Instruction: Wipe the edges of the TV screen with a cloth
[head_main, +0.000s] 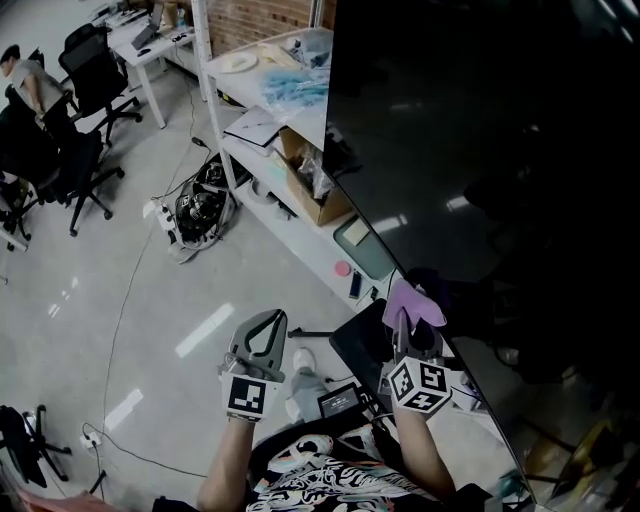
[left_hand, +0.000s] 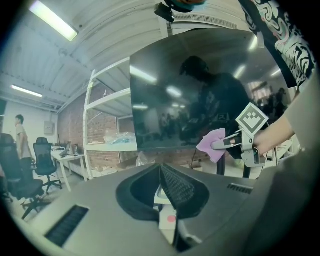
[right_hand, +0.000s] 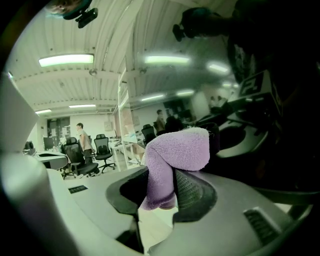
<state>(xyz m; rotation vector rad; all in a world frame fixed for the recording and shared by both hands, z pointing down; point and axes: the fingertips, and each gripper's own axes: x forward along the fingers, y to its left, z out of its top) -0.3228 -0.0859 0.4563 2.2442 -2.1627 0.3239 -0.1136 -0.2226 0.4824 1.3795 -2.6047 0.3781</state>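
The large dark TV screen fills the right of the head view, and its lower edge runs down towards me. My right gripper is shut on a purple cloth, which is held close to the screen's lower left corner; I cannot tell whether it touches. In the right gripper view the cloth folds over the jaws, in front of the reflective screen. My left gripper hangs shut and empty to the left, away from the TV. The left gripper view shows the screen, the cloth and the right gripper.
A white shelving rack with boxes, papers and plastic bags stands left of the TV. A tangle of cables lies on the floor. Office chairs, desks and a person are at the far left. The TV's dark stand base is near my grippers.
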